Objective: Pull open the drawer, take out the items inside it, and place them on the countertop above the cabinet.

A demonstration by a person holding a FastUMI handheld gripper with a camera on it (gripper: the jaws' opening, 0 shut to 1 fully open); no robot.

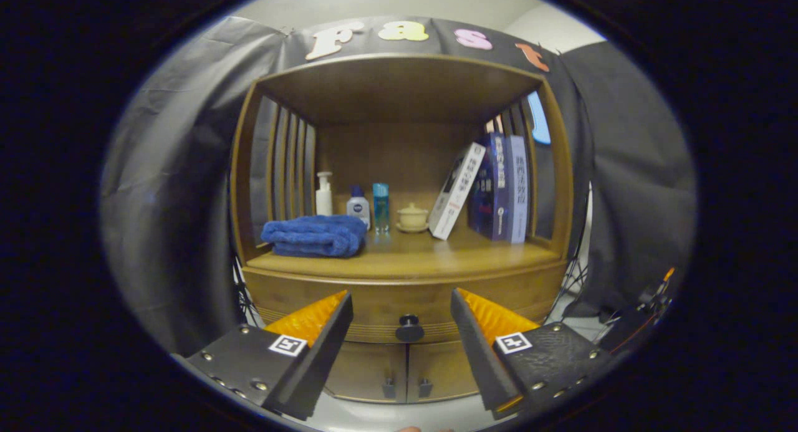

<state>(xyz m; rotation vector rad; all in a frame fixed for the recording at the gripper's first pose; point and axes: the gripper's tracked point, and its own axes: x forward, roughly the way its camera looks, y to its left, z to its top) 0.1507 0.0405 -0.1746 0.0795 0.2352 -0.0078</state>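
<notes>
I've got the drawer (405, 307) dead ahead, closed flush in the wooden cabinet (249, 170), its dark round knob (409, 327) sitting between my fingertips but still beyond them. My gripper (402, 313) is spread wide, holding nothing. Above the drawer, the countertop (430, 251) carries a folded blue towel (315, 235) on one side, then a white pump bottle (323, 195), a small white bottle (358, 209), a slim blue bottle (381, 206) and a little lidded cup (413, 217). Past those, a white book (457, 192) leans against upright blue books (502, 186). Below the drawer are two small doors (405, 369).
</notes>
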